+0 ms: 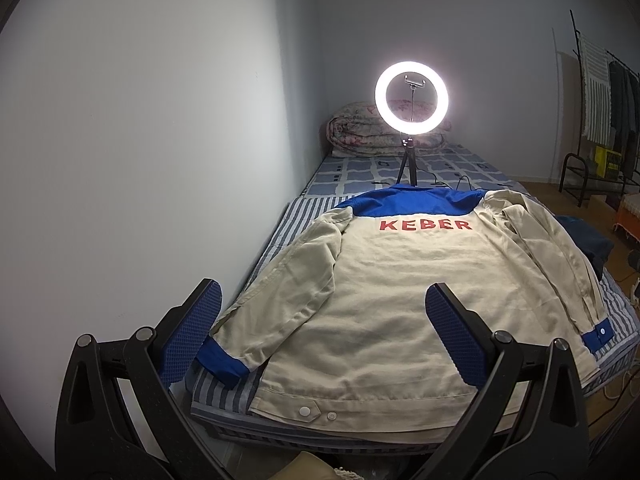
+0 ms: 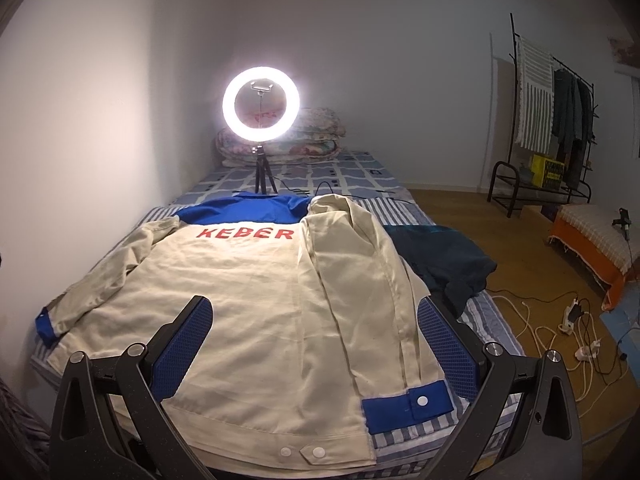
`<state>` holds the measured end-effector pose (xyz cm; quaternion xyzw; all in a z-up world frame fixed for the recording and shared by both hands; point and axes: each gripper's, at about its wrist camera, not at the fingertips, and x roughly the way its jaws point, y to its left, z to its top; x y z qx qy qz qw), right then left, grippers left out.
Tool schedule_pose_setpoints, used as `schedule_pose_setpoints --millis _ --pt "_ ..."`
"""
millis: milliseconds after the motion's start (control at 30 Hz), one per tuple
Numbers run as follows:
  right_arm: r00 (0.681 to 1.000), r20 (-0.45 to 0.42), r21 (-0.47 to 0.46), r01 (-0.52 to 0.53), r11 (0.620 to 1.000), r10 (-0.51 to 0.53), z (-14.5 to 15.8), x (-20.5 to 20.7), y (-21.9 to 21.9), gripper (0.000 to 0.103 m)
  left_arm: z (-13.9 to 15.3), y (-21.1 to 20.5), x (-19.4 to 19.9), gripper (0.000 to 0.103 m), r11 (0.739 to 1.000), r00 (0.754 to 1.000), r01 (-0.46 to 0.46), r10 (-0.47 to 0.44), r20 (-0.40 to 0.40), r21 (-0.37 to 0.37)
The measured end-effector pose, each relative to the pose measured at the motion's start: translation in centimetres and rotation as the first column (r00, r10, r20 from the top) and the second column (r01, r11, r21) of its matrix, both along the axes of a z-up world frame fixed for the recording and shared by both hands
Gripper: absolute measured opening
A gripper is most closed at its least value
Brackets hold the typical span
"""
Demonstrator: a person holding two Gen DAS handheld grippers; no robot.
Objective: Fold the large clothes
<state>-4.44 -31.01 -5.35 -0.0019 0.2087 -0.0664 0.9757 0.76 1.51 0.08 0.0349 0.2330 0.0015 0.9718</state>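
Nearest the lens, spread jaws of the left gripper (image 1: 322, 332), blue pads wide apart and holding nothing; likewise the right gripper (image 2: 314, 344), fingers splayed and empty. Just past both, the hem of a beige jacket (image 1: 384, 296), laid back-up on the striped bed (image 1: 228, 392), red lettering and blue yoke at the far end, collar toward the ring light (image 1: 411, 98); long axis running straight away from the grippers, hem nearest, collar farthest. Left sleeve (image 1: 280, 288) splayed outward toward the wall, its blue cuff (image 1: 222, 360) lying just beside the left pad, seemingly within easy reach of that gripper. Right sleeve (image 2: 360, 280) already lying alongside the body, its blue cuff (image 2: 408, 404) close to the right gripper, near the hem corner. Judged from this: folding hardly begun; left sleeve the likely first thing to bring in over the back, a job for the left gripper as the nearer one; then hem carried up toward the collar along that long axis. Off the bed's right edge, a dark garment (image 2: 440, 264), apart from the work; cables (image 2: 560, 320) on the floor beyond.
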Motion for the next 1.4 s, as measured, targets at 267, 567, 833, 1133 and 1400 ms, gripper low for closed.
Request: schedule_pose_setpoints --millis 267,567,833,1133,1400 --pt "0.999 0.012 -0.034 0.052 0.998 -0.052 0.3 0.3 0.2 0.102 -0.8 0.1 0.4 0.103 1.0 1.0 -0.005 0.005 -0.003 0.008" --pt "0.998 0.047 -0.076 0.048 0.996 -0.045 1.5 0.4 0.9 0.102 -1.0 -0.1 0.4 0.103 0.999 1.0 -0.024 0.024 0.007 0.033" --pt "0.999 0.048 -0.092 -0.019 0.996 0.023 2.5 1.6 2.0 0.102 -2.6 0.4 0.8 0.103 0.997 0.998 -0.055 0.055 -0.012 0.054" --pt "0.958 -0.003 0.009 -0.288 0.958 0.288 3.1 7.0 6.6 0.102 -6.6 3.9 0.5 0.083 0.992 0.988 -0.115 0.12 -0.093 0.056" --pt "0.859 -0.117 0.098 -0.49 0.866 0.499 1.8 13.3 13.9 0.088 -9.7 7.4 0.5 0.052 0.987 0.971 -0.157 0.15 -0.186 -0.023"
